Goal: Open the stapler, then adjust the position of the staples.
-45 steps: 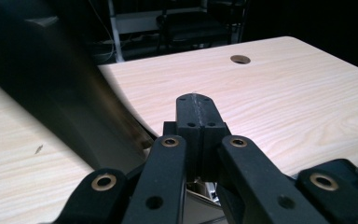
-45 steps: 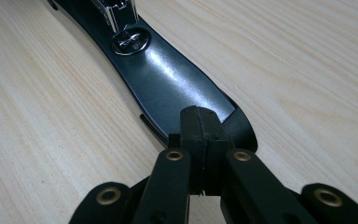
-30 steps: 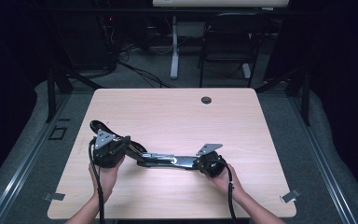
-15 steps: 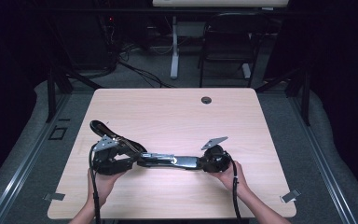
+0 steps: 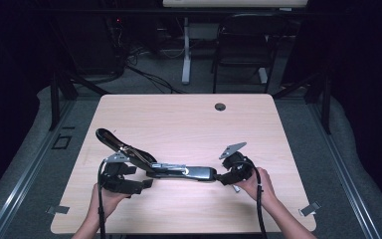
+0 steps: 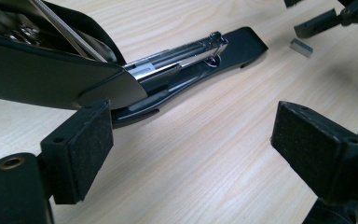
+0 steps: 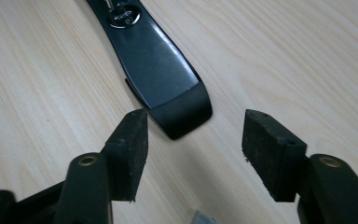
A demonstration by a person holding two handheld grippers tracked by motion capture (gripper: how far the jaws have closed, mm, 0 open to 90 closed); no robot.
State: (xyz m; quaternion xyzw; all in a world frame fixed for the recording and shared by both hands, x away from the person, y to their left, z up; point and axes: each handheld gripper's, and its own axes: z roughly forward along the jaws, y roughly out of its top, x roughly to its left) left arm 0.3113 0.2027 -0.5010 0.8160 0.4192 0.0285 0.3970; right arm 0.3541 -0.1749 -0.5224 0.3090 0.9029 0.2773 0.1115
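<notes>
At the left of the high view we see the left claw (image 5: pixel 146 183) low on the table (image 5: pixel 189 119), held in the person's left hand (image 5: pixel 108 199) near the front edge. In the left gripper view its jaws stand wide apart with bare wood between them, clamped on nothing; the left pad (image 6: pixel 81 149) sits just under the raised black top cover of the stapler (image 6: pixel 135 88).

The stapler (image 5: pixel 164 169) lies across the front middle of the table, swung open: its cover tilts up and back toward the left, and its long base runs flat to the right. The open metal channel (image 6: pixel 186 51) along the base is exposed; we cannot tell whether any staples lie in it.

Near the base's far tip, a small grey strip of staples (image 6: pixel 302 47) rests loose on the wood.

At the right, the right claw (image 5: pixel 223 177), held by the right hand (image 5: pixel 256 181), points at the tip of the base. In the right gripper view its jaws are apart, empty, the stapler's rounded end (image 7: pixel 179 109) lying just ahead of them and nearer the left pad (image 7: pixel 130 149).
</notes>
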